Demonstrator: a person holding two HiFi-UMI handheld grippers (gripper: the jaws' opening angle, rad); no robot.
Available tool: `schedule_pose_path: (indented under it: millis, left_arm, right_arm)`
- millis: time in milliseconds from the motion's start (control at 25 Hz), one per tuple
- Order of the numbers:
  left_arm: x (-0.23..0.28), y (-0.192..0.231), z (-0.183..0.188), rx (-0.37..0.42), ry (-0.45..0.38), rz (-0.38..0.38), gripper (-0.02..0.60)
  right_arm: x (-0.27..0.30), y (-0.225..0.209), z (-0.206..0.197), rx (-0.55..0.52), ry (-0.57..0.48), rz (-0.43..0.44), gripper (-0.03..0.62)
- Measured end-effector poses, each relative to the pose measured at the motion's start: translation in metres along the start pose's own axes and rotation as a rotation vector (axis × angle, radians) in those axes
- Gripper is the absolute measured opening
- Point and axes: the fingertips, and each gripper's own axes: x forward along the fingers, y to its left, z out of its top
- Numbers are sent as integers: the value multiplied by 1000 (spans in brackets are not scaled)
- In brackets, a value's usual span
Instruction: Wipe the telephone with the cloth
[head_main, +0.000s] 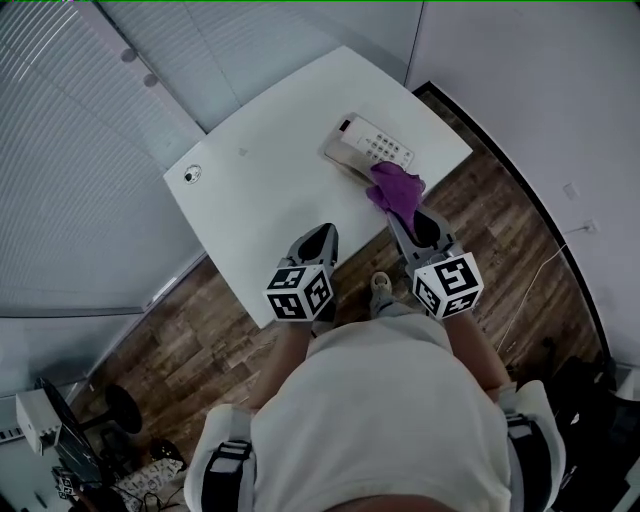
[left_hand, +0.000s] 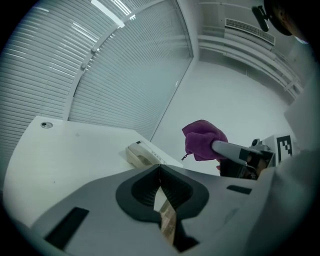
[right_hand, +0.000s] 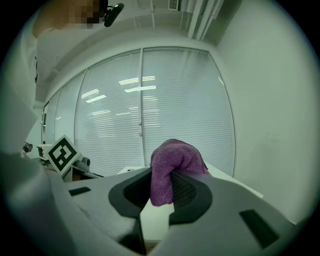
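**Nearly over the telephone, cloth clamped in the right tool**

Found the telephone on the far right part of the white table, close to its right edge. Read its long axis as running from far left to near right.

Saw the right tool clamped on the purple cloth, with a fold pinched between the jaws and a wad bulging past the tips. Placed that wad just at the telephone's near right end in the head view. Judged it airborne from the left tool's view, above and to the right of the telephone, not pressed onto it.

Read the left tool as fully closed on nothing. Placed it over the table's near edge, left of the other tool and farther from the telephone.

Counted the right hand as much the nearer. Judged the coming move a short push ahead toward the far left, down onto the casing and then along its length.
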Motion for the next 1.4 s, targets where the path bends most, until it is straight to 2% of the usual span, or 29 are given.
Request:
schedule_pose_path:
  millis: [320,640,1040,1400]
  left_arm:
    - [37,1,24,-37,-40,73,21]
    - [61,11,31,-74,-73,163,21]
    - [73,32,36,-149,-144,314,21]
    - [69,56,36,-218,-186,425,21]
  right_arm:
    - [46,-42,17,-33,3,94,89]
    - [95,-57,23,-75,7,221,89]
    - [159,-62,14,-168,61,397,89]
    - [213,-51,-4,-233,115,508,89]
